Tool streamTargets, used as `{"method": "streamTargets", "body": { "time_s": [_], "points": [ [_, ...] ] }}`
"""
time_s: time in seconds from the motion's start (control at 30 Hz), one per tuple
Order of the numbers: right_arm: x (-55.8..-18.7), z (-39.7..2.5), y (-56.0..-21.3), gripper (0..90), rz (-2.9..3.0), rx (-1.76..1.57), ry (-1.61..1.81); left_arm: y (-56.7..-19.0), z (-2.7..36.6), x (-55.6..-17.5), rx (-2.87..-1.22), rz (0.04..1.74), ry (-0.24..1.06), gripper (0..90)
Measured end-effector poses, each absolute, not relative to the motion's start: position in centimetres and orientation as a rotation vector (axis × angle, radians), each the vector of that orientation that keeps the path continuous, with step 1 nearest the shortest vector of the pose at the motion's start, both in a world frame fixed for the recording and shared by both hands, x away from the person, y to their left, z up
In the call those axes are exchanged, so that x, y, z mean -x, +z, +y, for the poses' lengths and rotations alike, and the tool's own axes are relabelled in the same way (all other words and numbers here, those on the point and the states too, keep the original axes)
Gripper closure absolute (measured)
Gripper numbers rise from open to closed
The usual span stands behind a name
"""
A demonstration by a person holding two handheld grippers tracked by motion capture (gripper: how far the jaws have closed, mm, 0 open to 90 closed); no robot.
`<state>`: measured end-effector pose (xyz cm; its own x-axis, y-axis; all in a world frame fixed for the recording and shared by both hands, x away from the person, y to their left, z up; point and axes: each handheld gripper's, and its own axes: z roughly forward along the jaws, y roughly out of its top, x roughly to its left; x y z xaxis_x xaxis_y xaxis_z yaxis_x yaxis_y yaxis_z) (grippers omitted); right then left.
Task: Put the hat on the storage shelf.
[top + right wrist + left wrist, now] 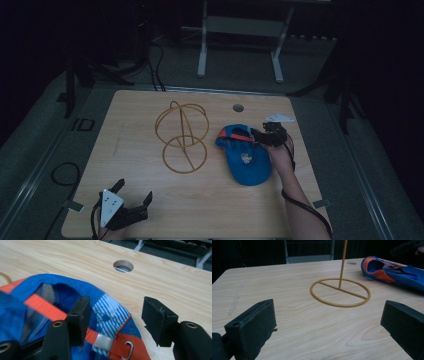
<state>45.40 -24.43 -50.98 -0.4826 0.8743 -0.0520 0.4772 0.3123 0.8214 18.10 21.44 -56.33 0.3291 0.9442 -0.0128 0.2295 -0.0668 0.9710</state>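
A blue cap (pixel 248 162) with an orange back strap (pixel 43 306) lies upside down on the wooden table (pixel 140 115), right of centre. My right gripper (pixel 257 135) is open at the cap's back rim. In the right gripper view (pixel 116 315) one jaw stands over the cap's inside and the other over bare wood, with the striped lining (pixel 108 308) between them. A yellow wire stand (pixel 182 136), with a ring base and a looped top, is upright left of the cap. My left gripper (pixel 134 191) is open and holds nothing near the front left corner; its view (pixel 328 325) faces the stand's base ring (pixel 340 292) and the cap (pixel 392 272).
A round cable hole (pixel 238 107) is in the table behind the cap. Bare wood lies between the left gripper and the stand. The room beyond the table is dark, with a white frame (pixel 240 30) and cables on the floor.
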Motion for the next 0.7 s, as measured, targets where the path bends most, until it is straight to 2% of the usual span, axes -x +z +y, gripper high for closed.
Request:
{"method": "streamTargets", "body": {
  "time_s": [0.47, 0.67, 0.7],
  "points": [
    [-48.1, -23.4, -54.1, 39.6, 2.162, -1.251, 0.943, -56.4, 21.6, -18.0, -1.530, 1.125, 0.841, 0.2],
    [-48.1, -23.1, -55.0, 43.6, 2.229, -1.210, 0.859, -56.4, 21.6, -18.0, -1.530, 1.126, 0.842, 0.2],
    [-48.1, -23.1, -55.2, 46.8, 2.229, -1.195, 0.845, -56.4, 21.7, -18.0, -1.530, 1.128, 0.841, 0.2]
  ]
}}
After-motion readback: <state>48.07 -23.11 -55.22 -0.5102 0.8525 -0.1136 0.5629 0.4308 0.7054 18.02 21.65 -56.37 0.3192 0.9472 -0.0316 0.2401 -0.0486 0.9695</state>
